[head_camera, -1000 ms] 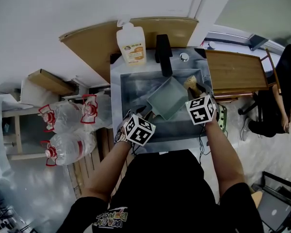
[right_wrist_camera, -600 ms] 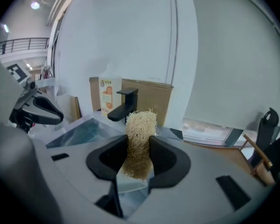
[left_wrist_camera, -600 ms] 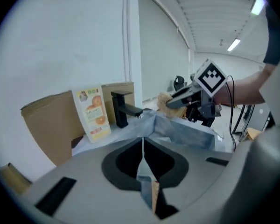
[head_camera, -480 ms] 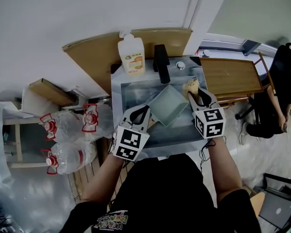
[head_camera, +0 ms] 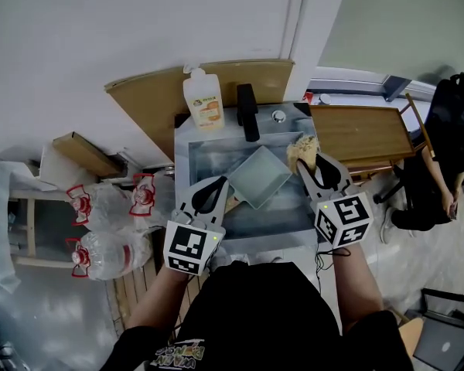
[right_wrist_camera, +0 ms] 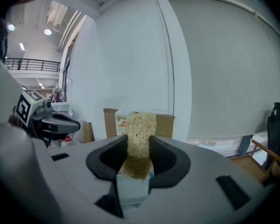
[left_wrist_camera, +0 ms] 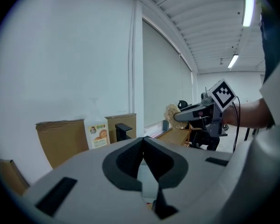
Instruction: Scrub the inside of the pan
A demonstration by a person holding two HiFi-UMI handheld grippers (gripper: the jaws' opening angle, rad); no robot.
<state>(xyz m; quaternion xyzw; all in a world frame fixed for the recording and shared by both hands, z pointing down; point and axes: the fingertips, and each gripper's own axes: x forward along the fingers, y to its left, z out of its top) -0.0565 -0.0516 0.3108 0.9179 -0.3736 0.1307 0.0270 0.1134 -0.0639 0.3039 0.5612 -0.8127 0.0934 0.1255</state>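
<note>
Two grippers are reaching out over the near side of the sink, one in each of the person's hands. The left gripper is pressing its jaws fully together, and nothing is showing between their tips. The right gripper is clamping a straw-coloured scrubber; in the right gripper view the jaws are squeezing its lower half while its upper half is sticking up past them.

Between and just beyond the two grippers, the pan is lying inside the sink, a pale square turned cornerwise with its open side facing up. Its wooden handle is pointing toward the left gripper, and its end is passing out of sight under that gripper, so whether they are touching cannot be told. The scrubber is hanging beside the pan's right corner, not on it.

Farther back, a black tap is standing at the sink's rear edge, with a soap bottle just to its left. A wooden table is adjoining the sink on the right. Behind them all, a sheet of cardboard is leaning against the white wall.
</note>
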